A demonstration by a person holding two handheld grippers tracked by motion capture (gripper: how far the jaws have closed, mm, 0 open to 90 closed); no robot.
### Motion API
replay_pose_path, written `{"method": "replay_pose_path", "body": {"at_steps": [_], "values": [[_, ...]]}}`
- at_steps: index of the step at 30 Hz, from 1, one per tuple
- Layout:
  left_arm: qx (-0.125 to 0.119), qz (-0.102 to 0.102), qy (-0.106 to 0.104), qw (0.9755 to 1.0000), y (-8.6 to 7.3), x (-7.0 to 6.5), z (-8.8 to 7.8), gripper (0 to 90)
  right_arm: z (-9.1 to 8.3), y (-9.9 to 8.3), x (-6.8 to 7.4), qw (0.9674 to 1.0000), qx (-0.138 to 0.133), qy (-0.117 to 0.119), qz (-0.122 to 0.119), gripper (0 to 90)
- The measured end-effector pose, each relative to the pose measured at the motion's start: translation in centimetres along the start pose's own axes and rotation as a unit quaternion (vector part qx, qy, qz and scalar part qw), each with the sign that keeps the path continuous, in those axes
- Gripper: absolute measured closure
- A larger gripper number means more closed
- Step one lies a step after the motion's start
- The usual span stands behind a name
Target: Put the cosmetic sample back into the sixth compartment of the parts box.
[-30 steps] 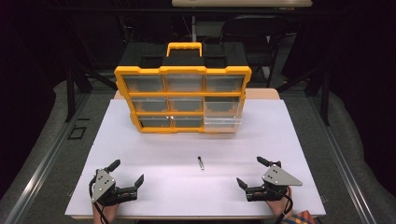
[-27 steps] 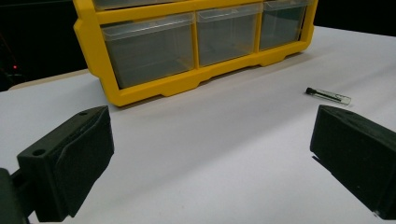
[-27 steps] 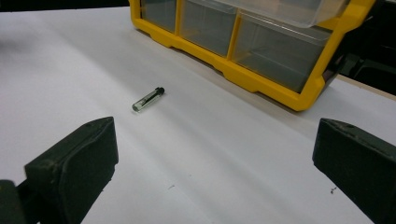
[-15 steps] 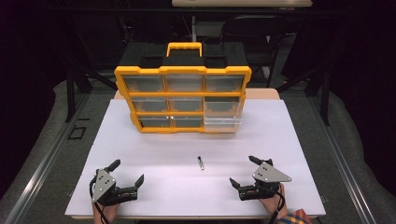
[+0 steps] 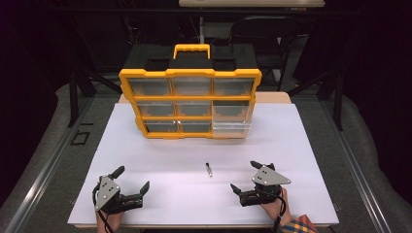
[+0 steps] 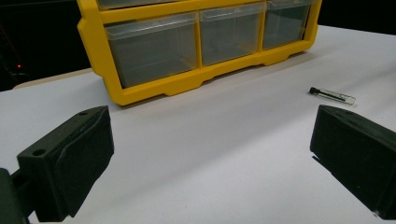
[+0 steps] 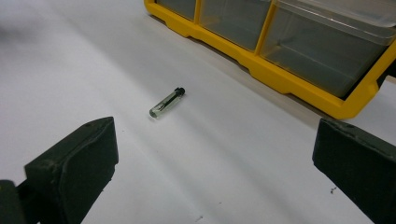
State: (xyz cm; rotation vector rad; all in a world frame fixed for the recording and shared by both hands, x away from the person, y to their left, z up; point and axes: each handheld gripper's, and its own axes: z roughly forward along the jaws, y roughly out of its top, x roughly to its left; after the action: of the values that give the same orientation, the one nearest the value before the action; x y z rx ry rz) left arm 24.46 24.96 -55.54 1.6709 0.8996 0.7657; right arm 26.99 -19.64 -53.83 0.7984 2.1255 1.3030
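Nearest me, my left gripper (image 5: 130, 180) sits low at the near left of the white board (image 5: 160, 150), jaws spread wide with nothing between them. My right gripper (image 5: 246, 176) sits at the near right, jaws also wide apart and empty; a hand (image 5: 273, 206) and a plaid cuff (image 5: 297, 225) show behind it at the board's near edge.

Between the two grippers and a little farther out lies a small clear vial (image 5: 209, 169) with a dark cap, flat on the board, touching nothing. In my right gripper view the vial (image 7: 166, 102) lies ahead and to the left of centre, cap end pointing away. In my left gripper view it (image 6: 332, 94) lies just beyond the right jaw.

Farther back stands the yellow organizer (image 5: 190, 103) with a handle (image 5: 192, 48) on top, upright, three rows of three clear drawers. The bottom right drawer (image 5: 231, 125) is pulled partway out toward me. The lower drawers (image 6: 156, 45) I can see through look empty; I cannot tell for the upper rows.

The board has open white surface on all sides of the vial, and wide bare margins left and right of the organizer. Both grippers rest close to the near edge. Beyond the board edges the grey floor (image 5: 46, 145) drops away, with dark stands behind.
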Motion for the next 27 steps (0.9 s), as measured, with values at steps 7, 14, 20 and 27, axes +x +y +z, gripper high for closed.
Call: {"method": "replay_pose_path", "body": {"at_steps": [7, 14, 20, 27], "values": [[0.001, 0.001, -0.001, 1.0, 0.0, 0.0, 0.0, 0.0, 1.0, 0.4, 0.5, 0.9999, 0.014, 0.006, 0.004, 0.0], [0.002, 0.0, 0.0, 1.0, 0.0, -0.1, 0.1, 0.0, 1.8, 0.5, 0.8, 0.9996, 0.025, 0.009, 0.008, 0.0], [0.001, -0.001, 0.0, 1.0, 0.0, 0.1, 0.0, 0.0, 2.4, 0.7, 1.2, 0.9993, 0.034, 0.013, 0.008, 0.0], [0.001, 0.0, 0.0, 1.0, 0.0, 0.0, 0.0, 0.0, 3.4, 0.9, 1.5, 0.9984, 0.051, 0.019, 0.014, 0.0]]}}
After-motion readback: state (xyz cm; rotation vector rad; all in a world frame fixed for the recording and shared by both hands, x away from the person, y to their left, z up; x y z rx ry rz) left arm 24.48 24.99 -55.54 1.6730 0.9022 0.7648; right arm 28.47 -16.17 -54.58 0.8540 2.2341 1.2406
